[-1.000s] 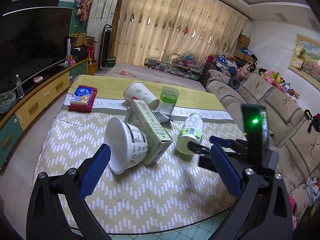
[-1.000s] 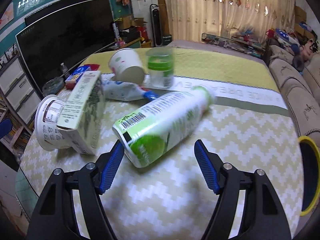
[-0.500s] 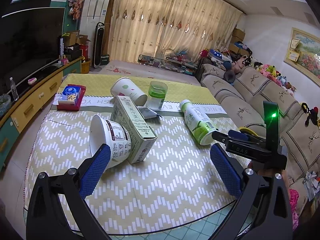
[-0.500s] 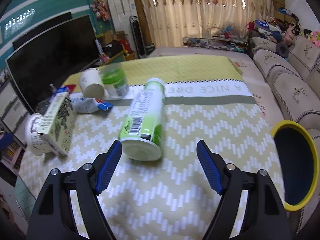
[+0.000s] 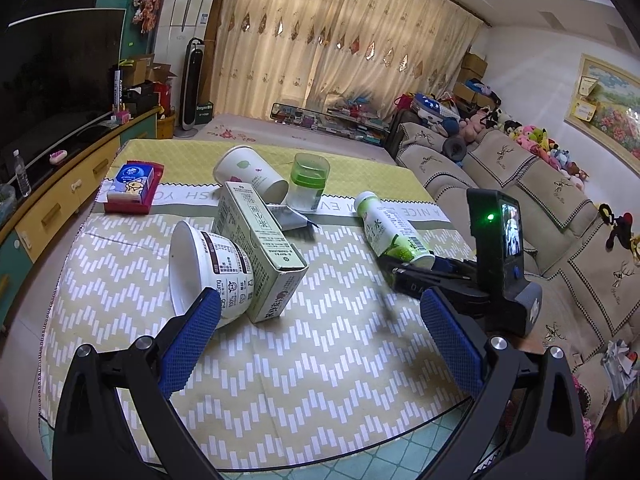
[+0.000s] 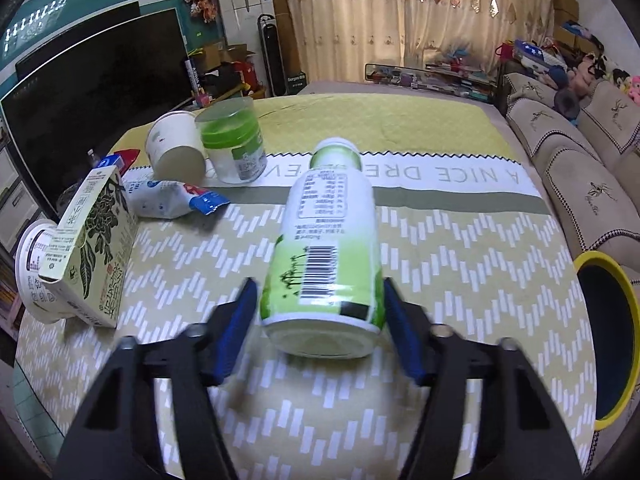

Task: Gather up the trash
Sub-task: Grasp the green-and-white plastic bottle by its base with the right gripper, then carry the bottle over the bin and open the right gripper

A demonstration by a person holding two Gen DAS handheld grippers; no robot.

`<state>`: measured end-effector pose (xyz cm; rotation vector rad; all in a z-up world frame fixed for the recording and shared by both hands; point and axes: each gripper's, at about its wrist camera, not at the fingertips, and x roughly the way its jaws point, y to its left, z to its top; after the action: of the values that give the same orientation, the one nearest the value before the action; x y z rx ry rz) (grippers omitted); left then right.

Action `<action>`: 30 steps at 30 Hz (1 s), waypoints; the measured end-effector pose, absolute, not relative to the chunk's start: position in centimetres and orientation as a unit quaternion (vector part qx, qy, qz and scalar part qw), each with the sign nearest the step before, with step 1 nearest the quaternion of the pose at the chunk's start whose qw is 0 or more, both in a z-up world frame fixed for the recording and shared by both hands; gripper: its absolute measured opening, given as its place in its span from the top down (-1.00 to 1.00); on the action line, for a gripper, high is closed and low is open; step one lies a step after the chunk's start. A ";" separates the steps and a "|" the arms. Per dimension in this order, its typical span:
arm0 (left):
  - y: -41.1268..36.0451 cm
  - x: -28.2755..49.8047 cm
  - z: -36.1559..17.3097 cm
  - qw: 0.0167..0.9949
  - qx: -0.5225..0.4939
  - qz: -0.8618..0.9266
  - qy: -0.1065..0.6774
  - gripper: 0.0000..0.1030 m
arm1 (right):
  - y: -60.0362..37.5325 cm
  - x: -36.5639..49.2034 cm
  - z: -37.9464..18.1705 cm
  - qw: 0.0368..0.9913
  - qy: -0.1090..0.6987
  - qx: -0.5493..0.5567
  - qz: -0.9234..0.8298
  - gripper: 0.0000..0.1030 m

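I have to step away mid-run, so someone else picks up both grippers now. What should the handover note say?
Right gripper: jaws straddle the base end of the lying green bottle; pads at its sides, firm contact not clear.
Left gripper: open, empty, above the table's near edge.
On the tablecloth: white tub and carton tipped together, paper cup on its side, green-lidded jar upright, crumpled wrapper.
Yellow-rimmed bin sits to the right, by the table edge.
Done: nothing visibly binned. Left: everything, bottle first.
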<state>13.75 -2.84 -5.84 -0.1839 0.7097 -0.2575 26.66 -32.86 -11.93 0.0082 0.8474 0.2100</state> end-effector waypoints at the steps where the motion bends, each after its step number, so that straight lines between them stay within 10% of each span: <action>1: -2.9 13.9 -6.0 0.925 -0.089 -0.126 0.348 -0.91 | -33.0 26.6 -11.9 0.906 0.410 0.005 0.104 -0.01; 30: -5.6 14.1 -6.1 0.920 -0.060 -0.143 0.360 -0.91 | -40.5 20.8 -3.0 0.934 0.316 0.072 0.151 0.04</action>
<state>14.10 -5.63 -6.07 -0.1234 0.7397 -0.2930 20.78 -40.54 -2.97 0.1474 0.6460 0.3086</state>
